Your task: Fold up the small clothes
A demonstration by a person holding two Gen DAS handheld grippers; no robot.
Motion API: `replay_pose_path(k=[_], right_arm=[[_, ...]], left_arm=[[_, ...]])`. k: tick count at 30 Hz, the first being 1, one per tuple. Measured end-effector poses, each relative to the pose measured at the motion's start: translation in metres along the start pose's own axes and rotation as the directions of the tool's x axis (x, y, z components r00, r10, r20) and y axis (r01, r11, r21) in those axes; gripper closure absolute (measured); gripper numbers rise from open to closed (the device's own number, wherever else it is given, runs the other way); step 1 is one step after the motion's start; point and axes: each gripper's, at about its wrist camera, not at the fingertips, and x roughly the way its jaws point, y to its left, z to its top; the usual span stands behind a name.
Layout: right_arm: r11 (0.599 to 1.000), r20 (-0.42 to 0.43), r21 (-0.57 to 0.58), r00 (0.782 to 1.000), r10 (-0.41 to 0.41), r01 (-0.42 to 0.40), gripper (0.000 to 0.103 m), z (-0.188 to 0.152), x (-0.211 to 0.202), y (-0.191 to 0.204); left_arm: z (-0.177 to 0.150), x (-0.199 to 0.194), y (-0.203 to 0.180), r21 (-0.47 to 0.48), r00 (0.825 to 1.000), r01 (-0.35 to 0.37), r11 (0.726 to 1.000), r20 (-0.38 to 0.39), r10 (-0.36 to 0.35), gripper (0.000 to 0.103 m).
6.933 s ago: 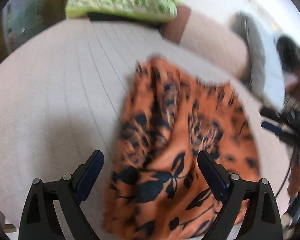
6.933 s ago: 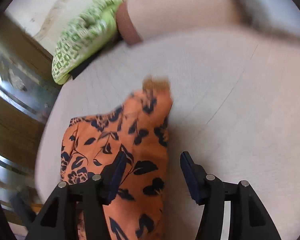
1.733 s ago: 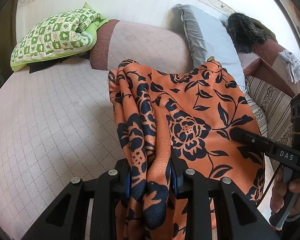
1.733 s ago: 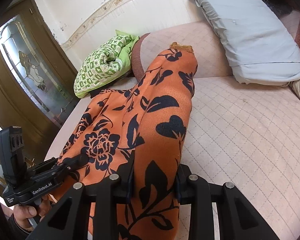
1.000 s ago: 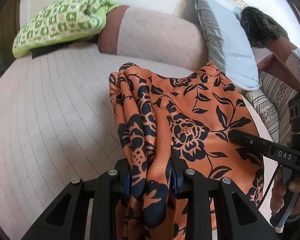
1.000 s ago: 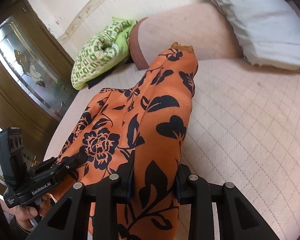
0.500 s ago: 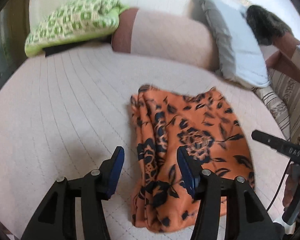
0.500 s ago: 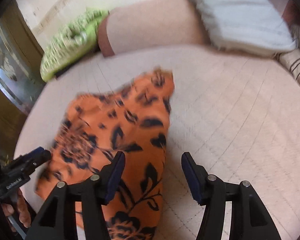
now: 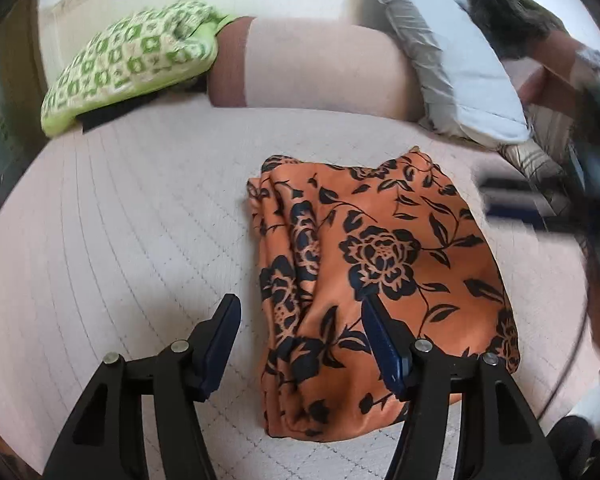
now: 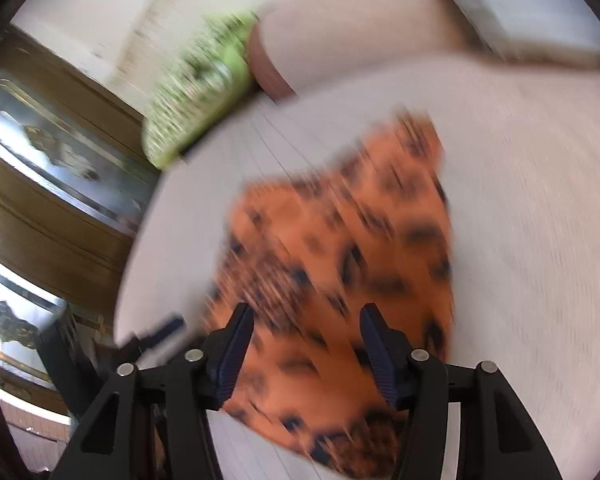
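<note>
An orange garment with a dark floral print (image 9: pixel 380 272) lies folded on the pale quilted bed (image 9: pixel 120 240), bunched into pleats along its left edge. My left gripper (image 9: pixel 300 340) is open and empty, held above the garment's near left part. My right gripper (image 10: pixel 306 344) is open and empty above the same garment (image 10: pixel 340 264); that view is blurred by motion. The right gripper shows as a dark blur at the right edge of the left wrist view (image 9: pixel 540 200).
A green checked pillow (image 9: pixel 132 60), a pink bolster (image 9: pixel 320 68) and a grey pillow (image 9: pixel 460 80) line the far side of the bed. A wooden door with glass (image 10: pixel 40 184) stands left of the bed.
Both grippers opened and let go of the garment, which dropped from being held up to lying on the bed. Both grippers have since pulled back; the right one is moving fast.
</note>
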Motion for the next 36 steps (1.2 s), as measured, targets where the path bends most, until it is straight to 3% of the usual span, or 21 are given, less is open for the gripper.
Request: replay_pose_path(k=[4, 7, 9, 11, 14, 18, 19, 21, 23, 25, 28, 30, 31, 33, 36], right_arm=[[0.998, 0.044, 0.069, 0.999, 0.0, -0.003, 0.034, 0.048, 0.029, -0.021], [0.969, -0.059, 0.249, 0.998, 0.009, 0.006, 0.037, 0.065, 0.08, -0.068], [0.945, -0.003, 0.327, 1.0, 0.028, -0.026, 0.038, 0.059, 0.077, -0.079], [0.955, 0.063, 0.281, 0.995, 0.082, -0.096, 0.038, 0.05, 0.054, -0.065], [0.964, 0.083, 0.221, 0.988, 0.131, -0.147, 0.038, 0.024, 0.019, -0.043], [0.953, 0.045, 0.219, 0.978, 0.203, -0.208, 0.035, -0.032, -0.005, -0.027], [0.955, 0.011, 0.215, 0.978, 0.206, -0.204, 0.031, -0.046, -0.001, -0.025], [0.981, -0.091, 0.177, 0.99, 0.103, -0.086, 0.033, -0.061, 0.015, -0.029], [0.988, -0.06, 0.142, 0.996, 0.068, -0.059, 0.033, -0.067, 0.005, -0.02], [0.991, -0.03, 0.108, 0.996, 0.087, -0.083, 0.033, -0.067, -0.006, -0.007], [0.994, 0.001, 0.075, 0.996, 0.085, -0.085, 0.033, -0.079, -0.019, 0.002], [0.993, -0.009, 0.095, 0.997, 0.073, -0.071, 0.032, -0.089, -0.009, -0.002], [0.991, -0.021, 0.122, 0.998, 0.056, -0.053, 0.032, -0.095, -0.005, -0.009], [0.983, -0.059, 0.179, 0.997, 0.045, -0.034, 0.033, -0.1, 0.005, -0.024], [0.991, 0.002, 0.132, 1.0, 0.003, -0.003, 0.033, -0.094, -0.014, -0.006]], left_arm=[[-0.016, 0.043, -0.003, 0.038, 0.989, -0.026, 0.999, -0.143, 0.032, 0.037], [-0.018, 0.039, 0.009, -0.049, 0.991, 0.008, 0.999, -0.133, -0.014, 0.036], [-0.016, 0.026, 0.014, -0.058, 0.995, -0.002, 0.998, -0.102, -0.004, 0.036], [-0.01, 0.011, 0.019, -0.06, 0.998, 0.003, 0.998, -0.057, -0.006, 0.036], [0.003, 0.005, 0.021, -0.077, 1.0, -0.01, 0.997, -0.006, 0.009, 0.036], [0.004, 0.053, 0.013, -0.049, 0.988, -0.043, 0.998, -0.152, 0.035, 0.033], [0.004, 0.052, 0.015, -0.074, 0.989, -0.045, 0.996, -0.144, 0.034, 0.033], [0.009, 0.04, 0.015, -0.112, 0.992, -0.033, 0.993, -0.128, 0.018, 0.034], [0.016, 0.018, 0.01, -0.091, 0.999, -0.019, 0.996, -0.044, 0.015, 0.034], [0.026, 0.005, 0.004, -0.068, 0.999, -0.034, 0.997, 0.016, 0.036, 0.033], [0.039, 0.027, 0.003, -0.067, 0.997, -0.073, 0.995, -0.018, 0.072, 0.032], [0.037, 0.06, 0.006, -0.048, 0.981, -0.149, 0.988, -0.134, 0.142, 0.032], [0.032, 0.078, 0.009, -0.039, 0.969, -0.142, 0.989, -0.208, 0.131, 0.031], [0.031, 0.066, 0.011, -0.062, 0.979, -0.136, 0.989, -0.163, 0.125, 0.031], [0.027, 0.033, 0.005, -0.043, 0.989, -0.112, 0.993, -0.099, 0.108, 0.032]])
